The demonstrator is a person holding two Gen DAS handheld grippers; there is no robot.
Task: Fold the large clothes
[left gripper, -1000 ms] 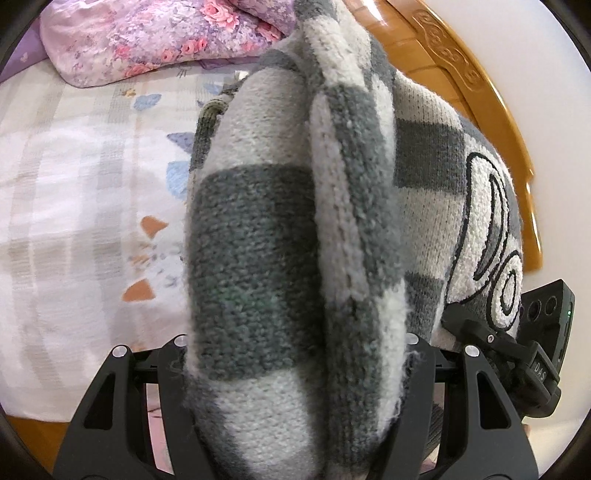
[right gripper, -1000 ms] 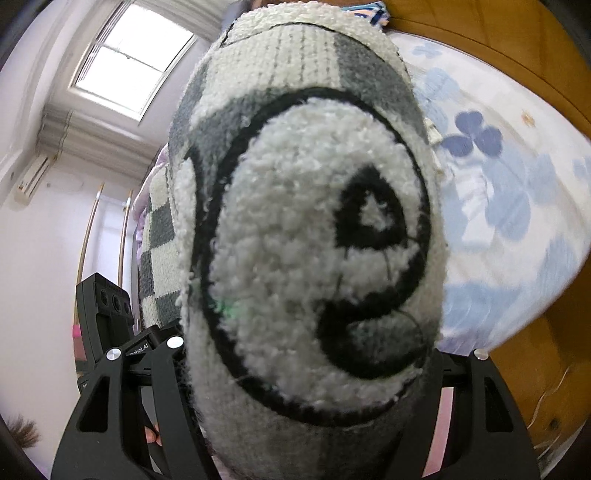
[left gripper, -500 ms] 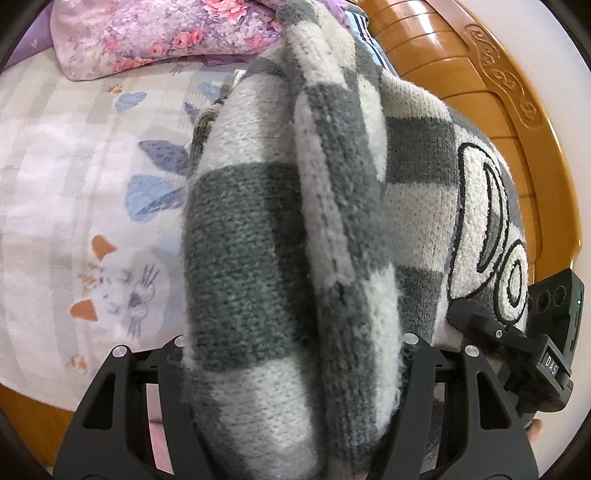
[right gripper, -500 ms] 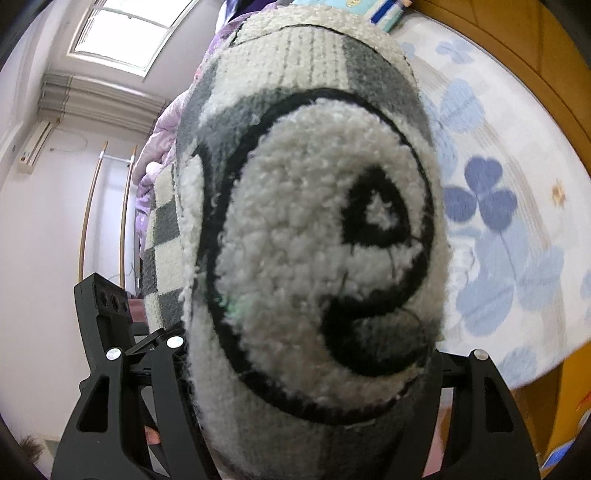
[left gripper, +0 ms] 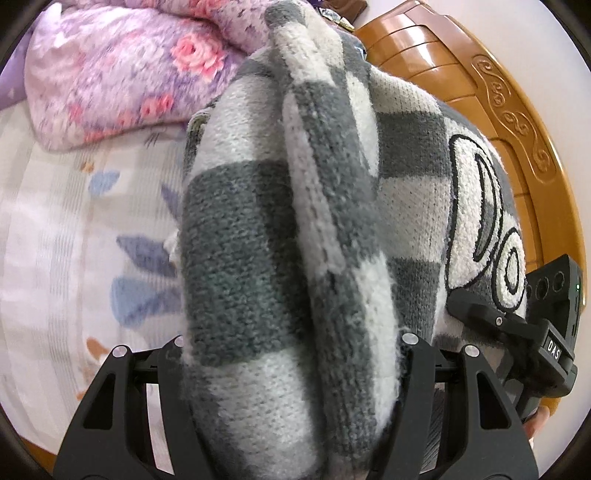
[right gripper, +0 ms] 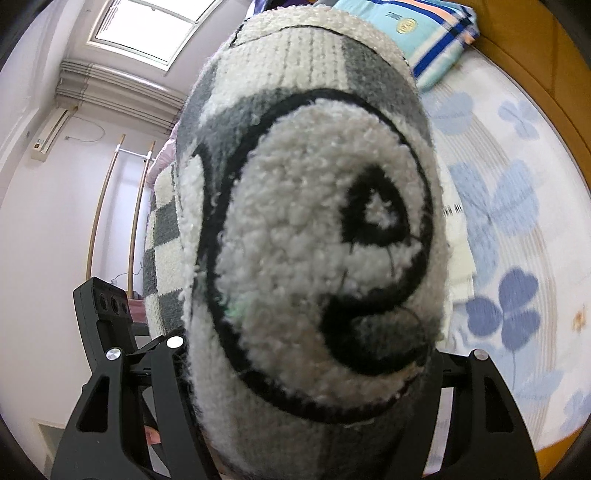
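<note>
A thick grey-and-cream checked knit sweater [left gripper: 258, 240] fills the left wrist view, bunched into a fat roll between the black fingers of my left gripper [left gripper: 291, 347], which is shut on it. The same sweater [right gripper: 306, 236] shows in the right wrist view with its fluffy white patch outlined in black; my right gripper [right gripper: 303, 350] is shut on that folded bundle. The right gripper's body [left gripper: 546, 332] appears at the right edge of the left wrist view, the left gripper's body [right gripper: 107, 314] at the left of the right wrist view. The sweater hangs above the bed.
Below lies a bed sheet [left gripper: 74, 229] with blue flower prints. A pink floral quilt [left gripper: 129, 74] is heaped at the far left, a striped pillow [right gripper: 436, 33] at the head. A carved wooden bed frame [left gripper: 509, 110] runs along the right. A window [right gripper: 147, 29] and wall lie beyond.
Both grippers have carried the sweater across the bed toward the quilt and pillow; the quilt now looms larger in the left wrist view. The grips are unchanged.
</note>
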